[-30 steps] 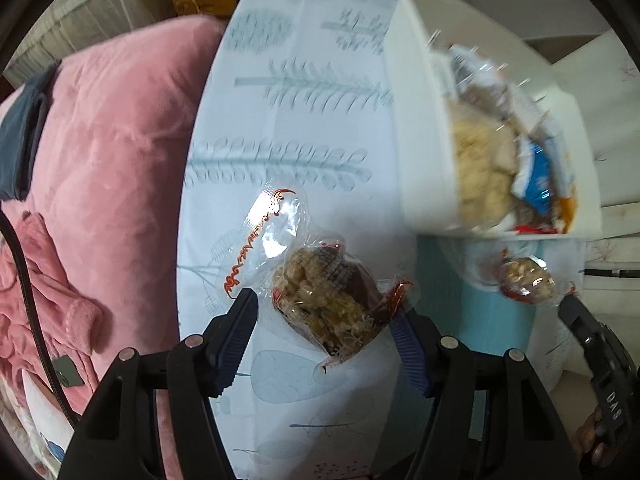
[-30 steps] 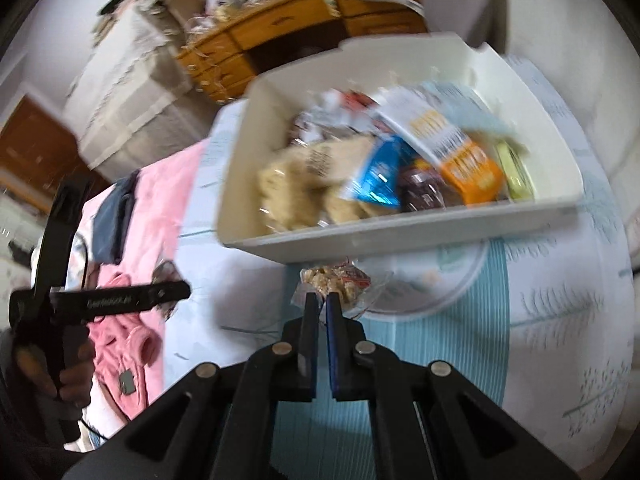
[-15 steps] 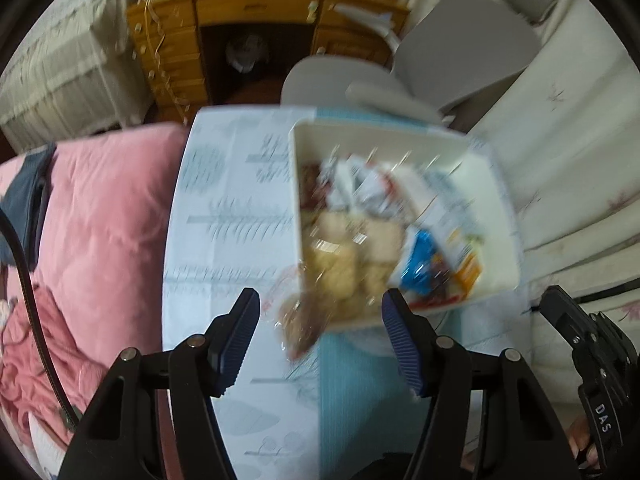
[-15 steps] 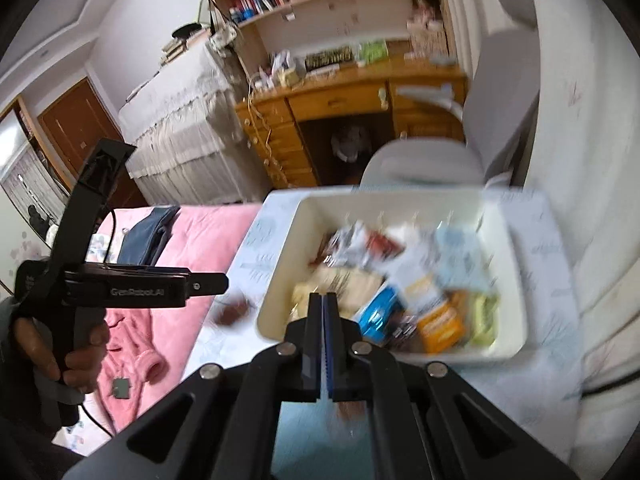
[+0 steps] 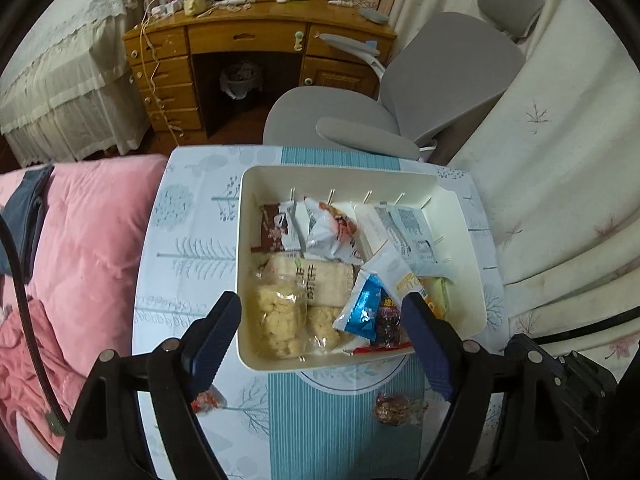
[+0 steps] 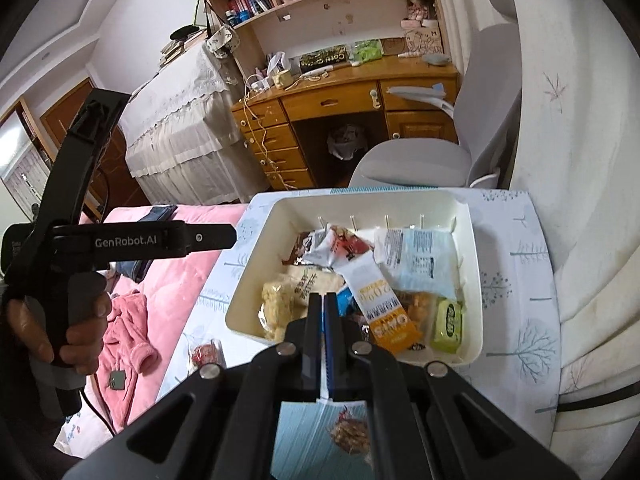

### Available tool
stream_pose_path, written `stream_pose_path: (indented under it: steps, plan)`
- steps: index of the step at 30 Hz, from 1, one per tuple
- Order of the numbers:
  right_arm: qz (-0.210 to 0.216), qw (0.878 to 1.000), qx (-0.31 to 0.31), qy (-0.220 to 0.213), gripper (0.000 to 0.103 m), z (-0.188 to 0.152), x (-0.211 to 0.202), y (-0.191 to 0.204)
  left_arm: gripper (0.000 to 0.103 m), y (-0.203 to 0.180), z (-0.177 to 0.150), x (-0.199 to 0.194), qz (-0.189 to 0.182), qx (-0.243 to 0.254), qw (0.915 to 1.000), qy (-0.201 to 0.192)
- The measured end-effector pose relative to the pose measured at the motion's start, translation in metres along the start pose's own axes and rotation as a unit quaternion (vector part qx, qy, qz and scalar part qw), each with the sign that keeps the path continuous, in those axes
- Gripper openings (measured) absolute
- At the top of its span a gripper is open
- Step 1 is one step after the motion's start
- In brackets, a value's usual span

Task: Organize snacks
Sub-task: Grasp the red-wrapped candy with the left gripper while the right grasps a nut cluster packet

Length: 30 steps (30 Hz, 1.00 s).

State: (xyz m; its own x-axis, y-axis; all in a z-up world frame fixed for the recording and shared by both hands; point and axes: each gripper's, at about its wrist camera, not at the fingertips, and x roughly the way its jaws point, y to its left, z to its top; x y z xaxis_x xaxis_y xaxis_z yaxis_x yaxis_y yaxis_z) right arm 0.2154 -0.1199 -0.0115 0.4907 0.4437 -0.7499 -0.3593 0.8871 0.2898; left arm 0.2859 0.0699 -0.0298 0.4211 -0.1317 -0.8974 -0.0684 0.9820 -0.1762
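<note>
1. Bedroom table (image 5: 188, 264) under a tree-print cloth, left wrist view; the left gripper (image 5: 324, 340) hangs empty, fingers spread wide, above the white snack bin's (image 5: 460, 216) near rim; a nut snack packet (image 5: 394, 410) and a red-wrapped snack (image 5: 206, 402) lie loose outside; descending carelessly could knock the rim.

2. Right wrist view; the right gripper (image 6: 323, 300) has fingers pressed together, apparently empty; it must open before any grasp; slick wrappers may slip.

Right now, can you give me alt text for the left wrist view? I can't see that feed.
The open left tool hovers empty above a white bin packed with wrapped snacks on a leaf-print tablecloth. Two snacks lie outside the bin on the cloth near its front edge: a nut cluster pack and a red-wrapped one.
</note>
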Motion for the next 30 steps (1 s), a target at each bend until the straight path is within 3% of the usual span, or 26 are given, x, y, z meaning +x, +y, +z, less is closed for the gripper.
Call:
stream_pose_path:
  steps: [9,18,23,27,30]
  plan:
    - [0.009,0.998,0.03,0.047,0.001,-0.018,0.012,-0.013,0.081,0.041,-0.036,0.008,0.028,-0.058,0.9975,0.028]
    - [-0.008,0.989,0.094,0.114,0.002,-0.05,0.034,-0.021,0.081,0.106,-0.081,0.026,0.068,-0.108,0.9893,0.07]
    - [-0.042,0.975,0.136,0.168,0.002,-0.07,0.05,-0.029,0.084,0.132,-0.103,0.041,0.071,-0.127,0.984,0.103]
    - [-0.057,0.955,0.2,0.21,0.003,-0.093,0.063,-0.044,0.092,0.143,-0.117,0.055,0.073,-0.119,0.983,0.119]
    - [-0.068,0.938,0.247,0.232,0.025,-0.106,0.069,-0.054,0.092,0.152,-0.125,0.069,0.078,-0.115,0.9809,0.136]
